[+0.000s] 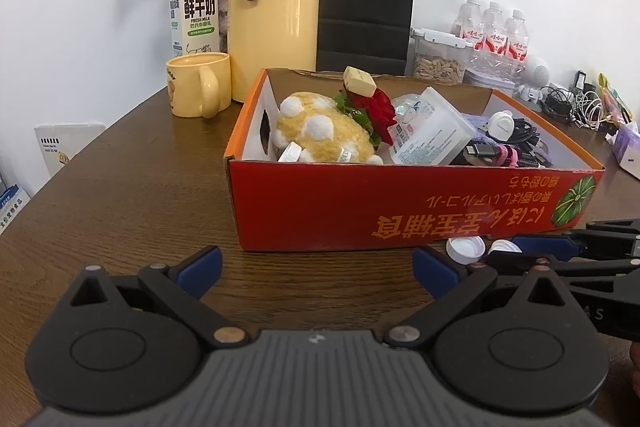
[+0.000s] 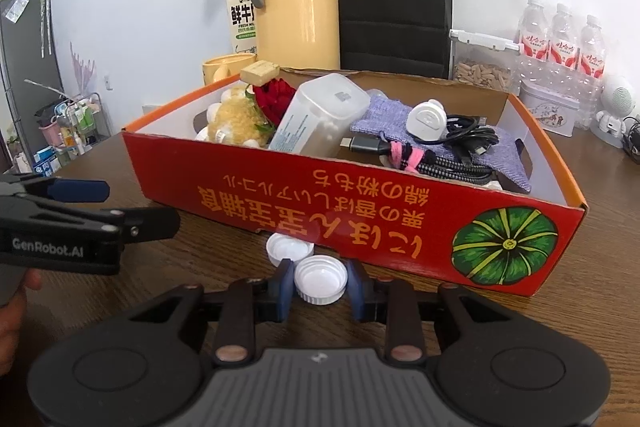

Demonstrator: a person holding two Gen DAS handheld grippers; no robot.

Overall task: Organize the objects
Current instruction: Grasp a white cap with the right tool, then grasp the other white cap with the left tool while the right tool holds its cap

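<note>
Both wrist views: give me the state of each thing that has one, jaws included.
Left gripper: jaws open, empty.
Right gripper: jaws shut on bottle cap.
Second cap: loose on table, open side up.
Red box: open-topped, holding items.
Yellow jug: upright, lid on.
Milk carton: upright, closed.

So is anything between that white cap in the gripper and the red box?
Only the box's own front wall. The right gripper has closed on the white cap just before the red box, so the cap must go over its rim.

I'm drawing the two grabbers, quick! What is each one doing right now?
Left gripper: open, holding nothing.
Right gripper: shut on the white bottle cap, down on the table.
</note>
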